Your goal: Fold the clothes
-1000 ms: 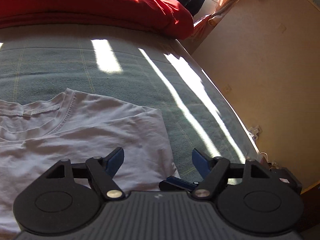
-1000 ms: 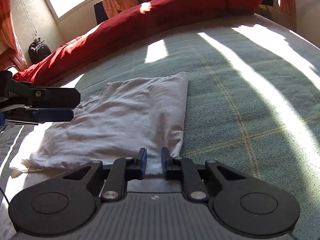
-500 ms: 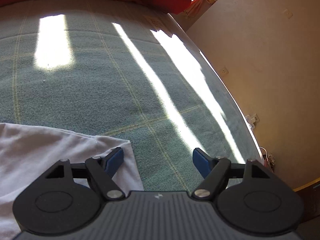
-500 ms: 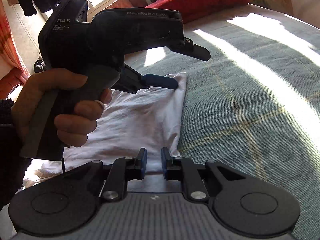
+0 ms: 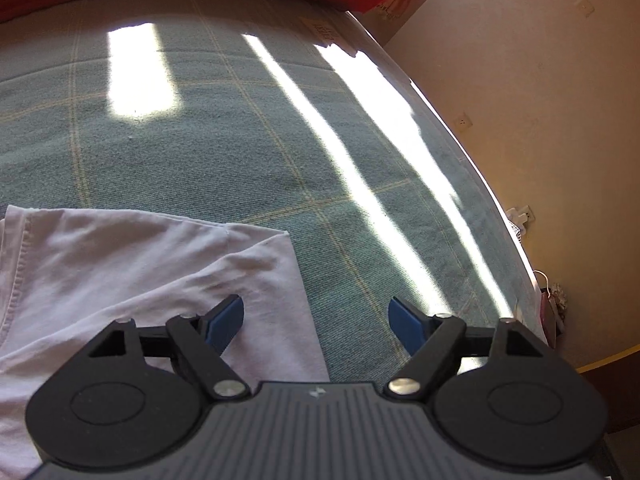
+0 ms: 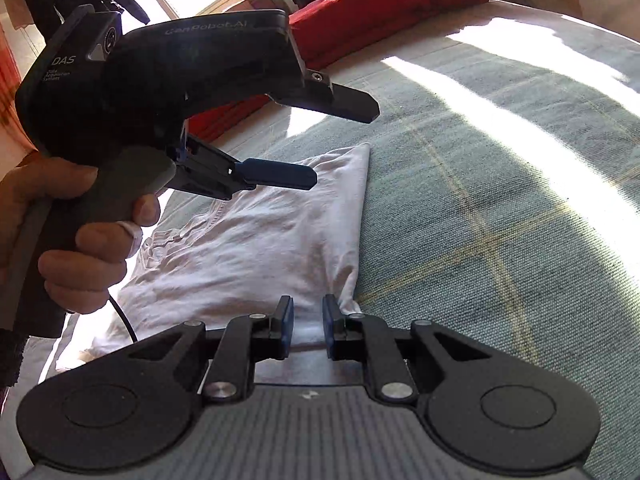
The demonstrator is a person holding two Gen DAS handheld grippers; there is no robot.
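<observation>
Two grippers mine: left gripper (image 5: 316, 314) spread wide, empty, over folded white cotton T-shirt (image 6: 256, 248) corner. Right gripper (image 6: 307, 326) narrowed at its near edge; grip unclear. Shirt on green checked blanket (image 6: 500, 208), frame centre-left, long axis toward upper frame.

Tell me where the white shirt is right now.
The white shirt lies on the green blanket, under the open left gripper; its near edge sits between the right gripper's fingers.
</observation>
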